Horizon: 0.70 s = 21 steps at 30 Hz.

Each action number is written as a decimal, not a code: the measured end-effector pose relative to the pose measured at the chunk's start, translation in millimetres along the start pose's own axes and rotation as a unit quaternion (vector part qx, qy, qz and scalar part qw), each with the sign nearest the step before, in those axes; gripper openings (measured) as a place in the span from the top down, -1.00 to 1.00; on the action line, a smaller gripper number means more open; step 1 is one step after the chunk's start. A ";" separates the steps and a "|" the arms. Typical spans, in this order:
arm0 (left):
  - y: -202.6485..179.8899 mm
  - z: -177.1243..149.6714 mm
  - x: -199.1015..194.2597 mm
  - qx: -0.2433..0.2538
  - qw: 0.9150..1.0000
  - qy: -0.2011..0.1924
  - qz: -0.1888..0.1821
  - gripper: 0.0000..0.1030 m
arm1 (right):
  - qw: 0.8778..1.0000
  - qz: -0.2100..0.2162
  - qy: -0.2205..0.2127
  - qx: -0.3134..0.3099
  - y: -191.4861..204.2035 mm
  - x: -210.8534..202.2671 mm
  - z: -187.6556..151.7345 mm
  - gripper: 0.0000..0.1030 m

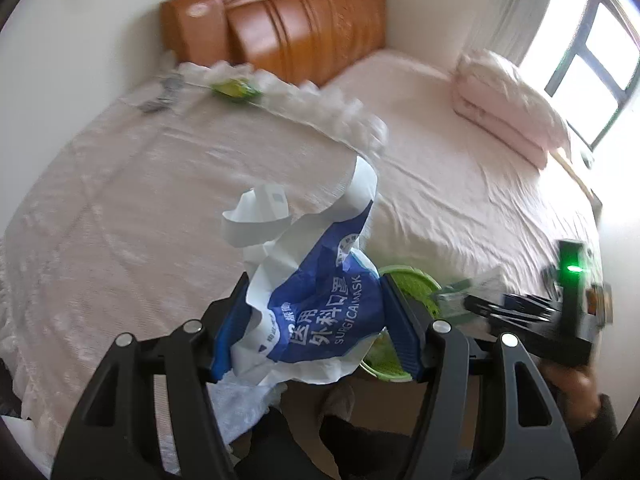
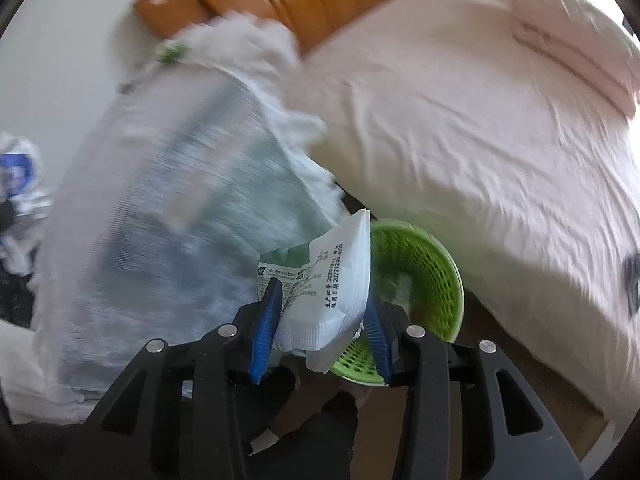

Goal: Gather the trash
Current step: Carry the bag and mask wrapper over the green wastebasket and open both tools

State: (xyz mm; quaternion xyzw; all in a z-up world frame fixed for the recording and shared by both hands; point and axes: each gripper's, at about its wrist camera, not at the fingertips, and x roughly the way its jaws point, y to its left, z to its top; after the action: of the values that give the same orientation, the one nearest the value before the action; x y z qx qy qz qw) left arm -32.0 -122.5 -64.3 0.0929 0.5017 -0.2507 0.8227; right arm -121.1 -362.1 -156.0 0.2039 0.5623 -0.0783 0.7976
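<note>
Beside the bed (image 1: 440, 168), low at its near edge, sits a green perforated basket (image 2: 436, 276) on the floor, taken as landmark. Just left of the basket in the left wrist view: left tongs (image 1: 316, 320) clamped on a crumpled blue-and-white surgical mask wrapper (image 1: 320, 304), blue pads pressing both flanks. Wrapper's long axis running up and away from the tongs toward the headboard (image 1: 304, 20), torn white end curling upward and leftward, printed blue end low between the pads, partly covering the basket's rim. Over the basket's left rim in the right wrist view: right tongs (image 2: 324, 316) closed on a white-and-green printed sachet (image 2: 332, 284), long axis roughly upright, one pointed corner aimed up and away, crimped end down between the pads. Right of the basket in the left view: the other tool, blurred, with a green light. Far beyond the basket, near the headboard: a yellow-green scrap (image 1: 234, 89) on the frilled cover. Up and right of the basket: folded pink quilt (image 1: 508, 108) by the window (image 1: 592, 60).
</note>
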 end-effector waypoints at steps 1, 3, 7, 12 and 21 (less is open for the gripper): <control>-5.3 -1.3 2.5 0.005 1.000 0.004 -0.001 -0.18 | 1.000 -0.007 0.007 0.010 -9.4 13.7 -4.8 0.13; -18.2 -5.3 7.1 0.017 1.000 0.012 -0.005 -0.18 | 1.000 -0.010 0.023 0.018 -19.0 32.1 -10.7 -0.06; -40.5 -11.5 14.1 0.041 0.999 0.022 -0.008 -0.18 | 0.998 -0.027 0.037 0.041 -36.7 48.4 -15.0 -0.45; -67.4 -12.9 31.4 0.072 0.996 0.041 -0.022 -0.18 | 0.998 -0.041 0.003 0.046 -51.6 14.2 -14.9 -0.75; -123.5 -20.0 88.6 0.125 0.985 0.100 -0.064 -0.20 | 0.995 -0.052 -0.048 0.071 -80.9 -54.6 -16.2 -0.84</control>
State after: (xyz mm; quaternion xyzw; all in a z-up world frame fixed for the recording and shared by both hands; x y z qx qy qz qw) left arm -77.2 -248.5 -138.9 0.1872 0.5513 -0.3533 0.7322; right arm -183.1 -434.3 -129.1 0.2259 0.5264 -0.1692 0.8020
